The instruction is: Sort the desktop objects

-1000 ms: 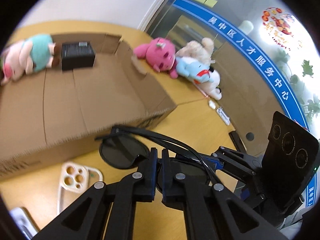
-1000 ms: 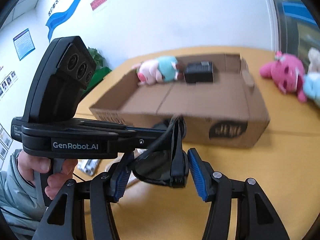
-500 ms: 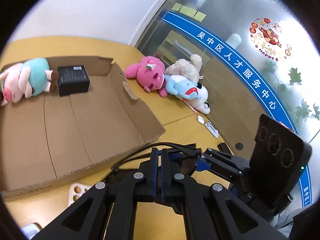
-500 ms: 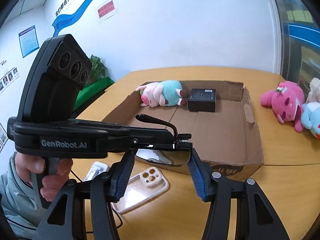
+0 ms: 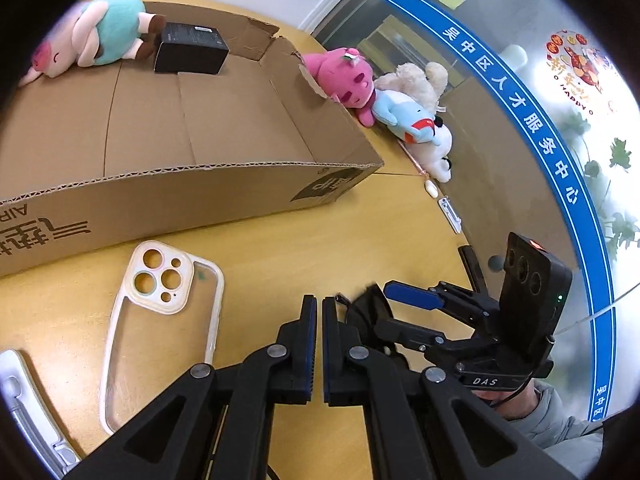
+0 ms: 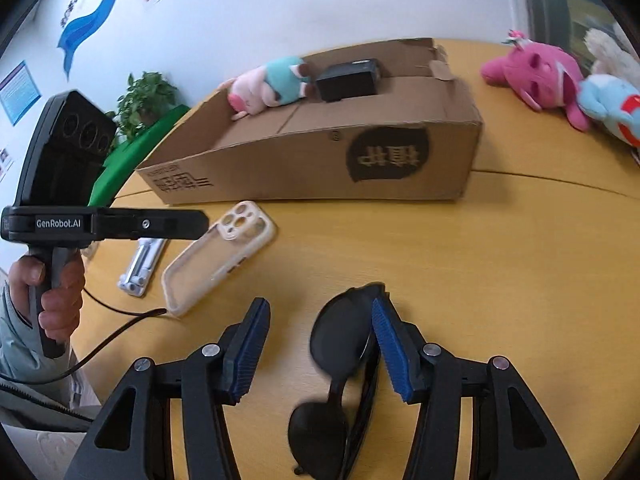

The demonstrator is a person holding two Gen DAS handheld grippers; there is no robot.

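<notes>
Black sunglasses (image 6: 340, 364) lie folded on the wooden table between my right gripper's (image 6: 320, 344) open fingers, against the right blue pad (image 6: 390, 352). In the left wrist view only a dark edge of the sunglasses (image 5: 366, 306) shows beside the right gripper (image 5: 416, 300). My left gripper (image 5: 319, 312) is shut and empty, low over the table. A cardboard box (image 5: 200, 120) holds a pig plush (image 5: 96, 32) and a black box (image 5: 192, 46); it shows in the right wrist view too (image 6: 360, 152). A clear phone case (image 5: 160, 320) lies before the box.
Pink (image 5: 340, 80), blue (image 5: 408, 120) and cream (image 5: 416, 76) plush toys lie right of the box by the glass wall. A silver stand (image 6: 142, 264) and a black cable (image 6: 116, 332) lie left of the phone case (image 6: 220, 260). Small white items (image 5: 448, 208) rest near the table edge.
The sunglasses went from held up between both grippers down onto the table. My left gripper let go and drew back left. My right gripper opened wider.
</notes>
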